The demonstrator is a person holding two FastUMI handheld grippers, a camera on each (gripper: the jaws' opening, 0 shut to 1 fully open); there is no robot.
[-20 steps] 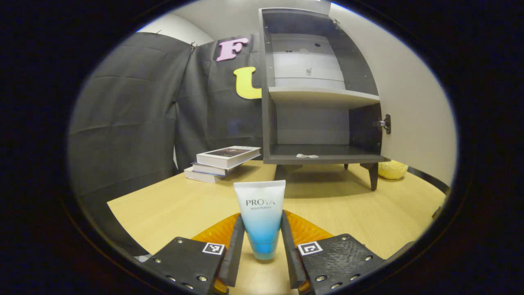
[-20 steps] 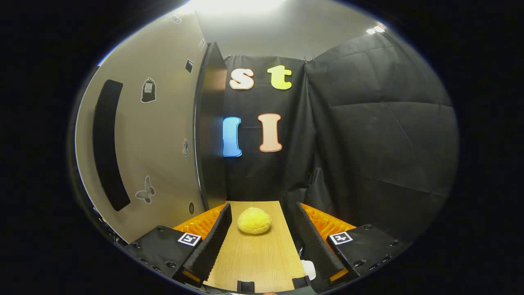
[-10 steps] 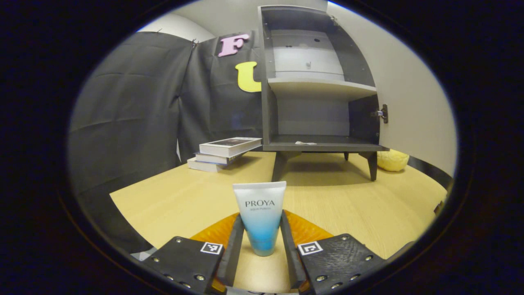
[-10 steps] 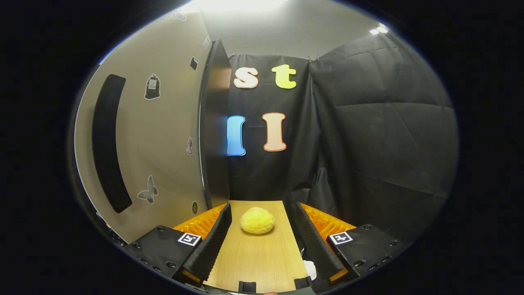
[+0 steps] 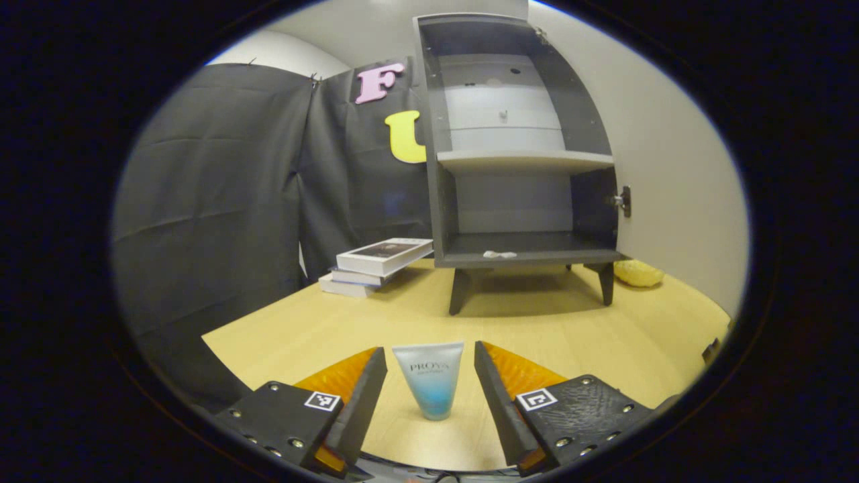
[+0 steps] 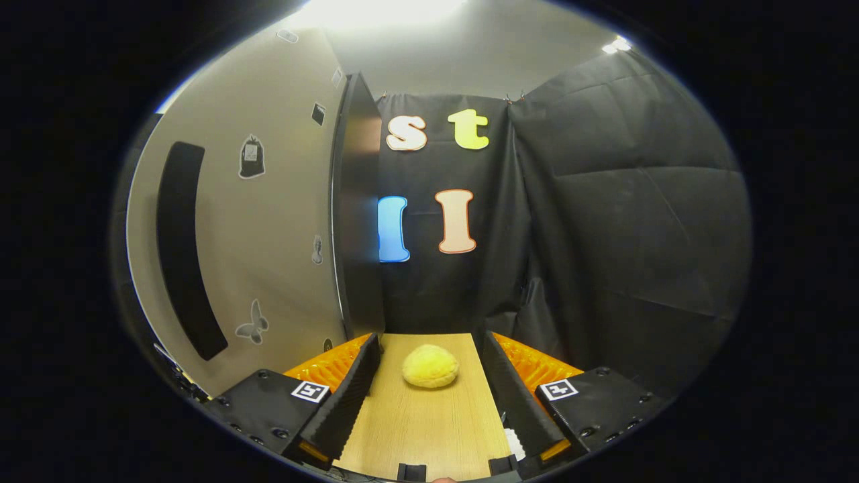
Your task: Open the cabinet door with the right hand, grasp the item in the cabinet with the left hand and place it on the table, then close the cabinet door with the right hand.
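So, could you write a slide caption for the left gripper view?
Open left gripper flanks the tube standing on the table, cabinet open behind.

the left hand-held gripper [image 5: 429,396] sits low and level, fingers spread wide; the right hand-held gripper [image 6: 429,389] likewise, fingers parted.

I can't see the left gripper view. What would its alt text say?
A white-and-blue cosmetic tube stands cap-down on the wooden table, untouched between the open left gripper fingers. Behind it, a dark cabinet stands with its door open, stacked books to its left.
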